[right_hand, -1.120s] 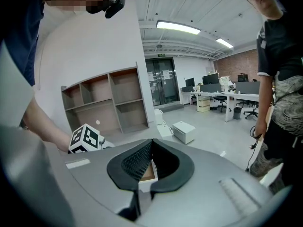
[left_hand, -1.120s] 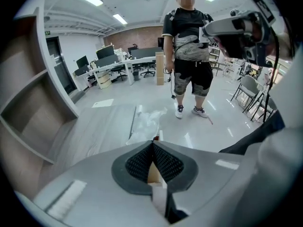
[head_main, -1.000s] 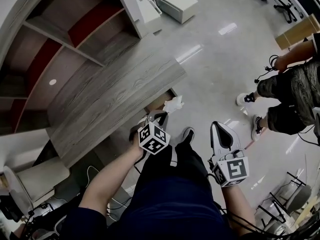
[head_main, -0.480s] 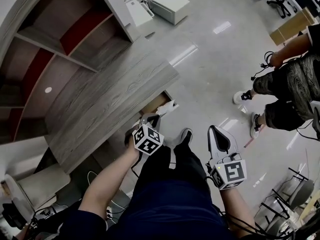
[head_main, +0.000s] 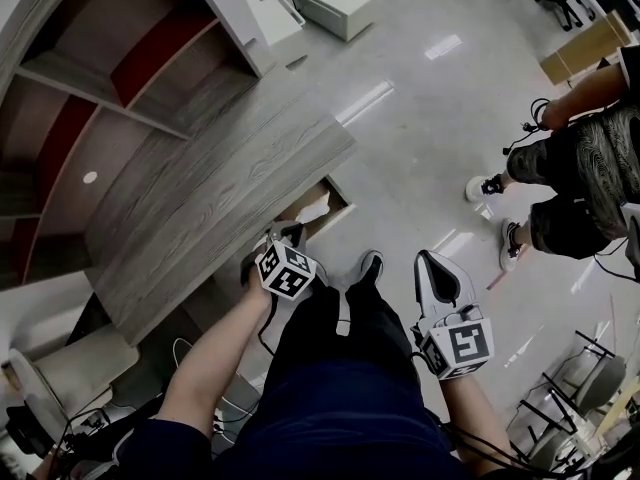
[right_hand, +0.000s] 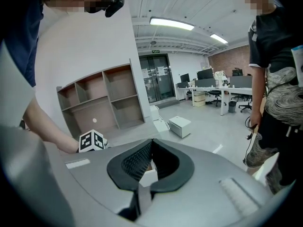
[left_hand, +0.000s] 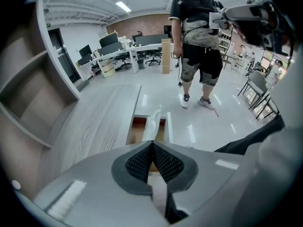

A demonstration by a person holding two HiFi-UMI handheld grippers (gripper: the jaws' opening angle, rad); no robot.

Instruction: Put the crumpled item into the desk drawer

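Left gripper point(head_main: 288, 236) jaws pinch the near end of a crumpled white paper wad point(head_main: 313, 211), long and creased, lying inside the open brown-lined drawer point(head_main: 338, 196) of the grey wood-grain desk point(head_main: 220, 198); right gripper point(head_main: 432, 268) closed, empty, well apart.

A grey wood-grain counter point(head_main: 210, 198) stands on a glossy pale floor point(head_main: 420, 138), its top bare, a white crumpled item point(head_main: 312, 211) showing in its open drawer point(head_main: 338, 194), and white boxes point(head_main: 335, 3) on the floor beyond.
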